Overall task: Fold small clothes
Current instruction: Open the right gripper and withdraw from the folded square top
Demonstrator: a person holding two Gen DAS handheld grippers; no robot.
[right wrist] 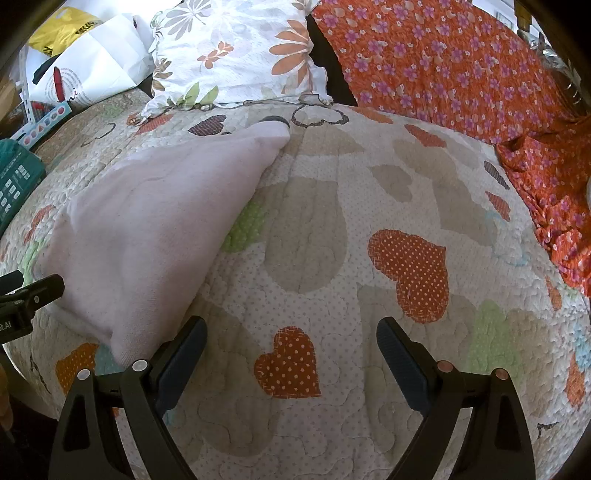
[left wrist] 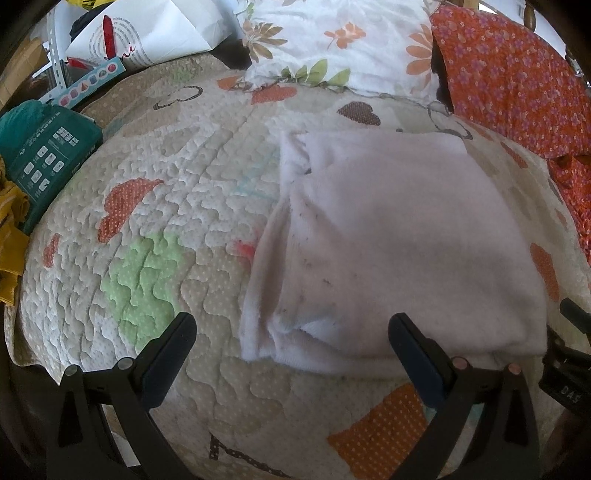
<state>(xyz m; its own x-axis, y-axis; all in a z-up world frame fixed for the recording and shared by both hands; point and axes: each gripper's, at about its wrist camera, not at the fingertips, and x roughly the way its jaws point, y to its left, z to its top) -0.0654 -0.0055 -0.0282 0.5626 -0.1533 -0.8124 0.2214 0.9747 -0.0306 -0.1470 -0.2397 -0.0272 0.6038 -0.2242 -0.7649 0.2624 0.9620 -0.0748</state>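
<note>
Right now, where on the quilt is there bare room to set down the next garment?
Free: the heart-patterned quilt right of the folded pale pink garment, up to the orange floral blanket. A smaller bare patch lies left of the garment. Crowded: the teal box edge and floral pillow.

1. A quilted bedspread (left wrist: 177,206) with orange, green and beige hearts is covering the whole near and middle ground.
2. A white pillow (left wrist: 332,40) printed with orange flowers and green leaves is lying at the far edge, touching the quilt.
3. An orange cloth (right wrist: 443,62) with small purple flowers is spreading across the far right and bunching down the right side.
4. A teal box (left wrist: 48,155) with small white pictures is sitting at the left edge of the quilt.
5. A mustard-yellow fabric (left wrist: 11,236) is hanging just nearer than the box.
6. A white paper bag (left wrist: 155,33) is leaning at the far left, with a yellow bag (right wrist: 62,29) showing behind it.
</note>
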